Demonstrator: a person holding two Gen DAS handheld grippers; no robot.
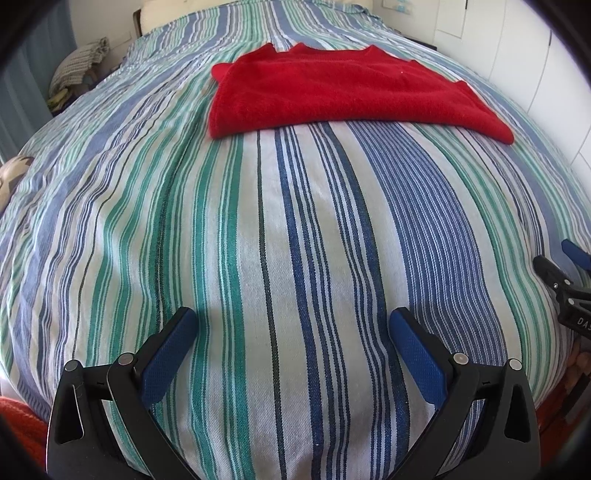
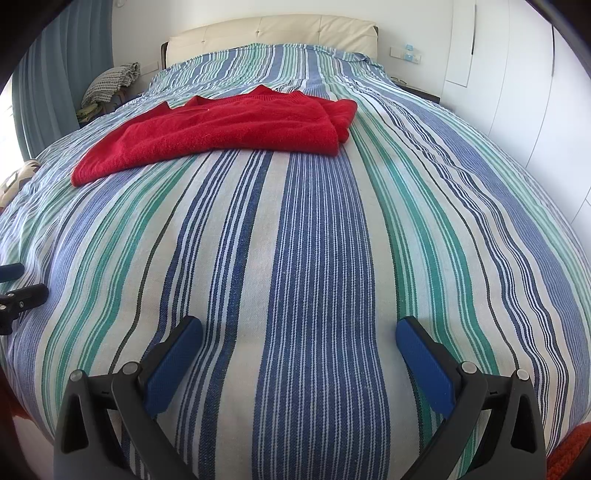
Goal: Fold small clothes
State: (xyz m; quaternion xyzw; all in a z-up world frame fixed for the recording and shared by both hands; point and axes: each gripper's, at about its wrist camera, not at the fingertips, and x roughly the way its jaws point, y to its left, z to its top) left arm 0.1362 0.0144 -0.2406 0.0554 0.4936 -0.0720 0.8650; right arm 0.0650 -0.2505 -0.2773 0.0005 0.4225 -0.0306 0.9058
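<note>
A folded red sweater (image 1: 347, 92) is seen flat on a striped bed (image 1: 258, 240), both grippers' fingers (image 1: 170, 354) (image 2: 424, 363) spread wide, empty.

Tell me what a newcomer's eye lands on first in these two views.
The red garment stands out at once, lying folded on the far half of the striped bedspread. Next come the two open grippers low in the foreground, the left gripper and the right gripper, both empty above the stripes. A cream headboard closes the scene behind.

light: bright, even daylight | shadows: soft, faint | focus: sharp | edges: strong fisheye bulge, dark corner vignette
</note>
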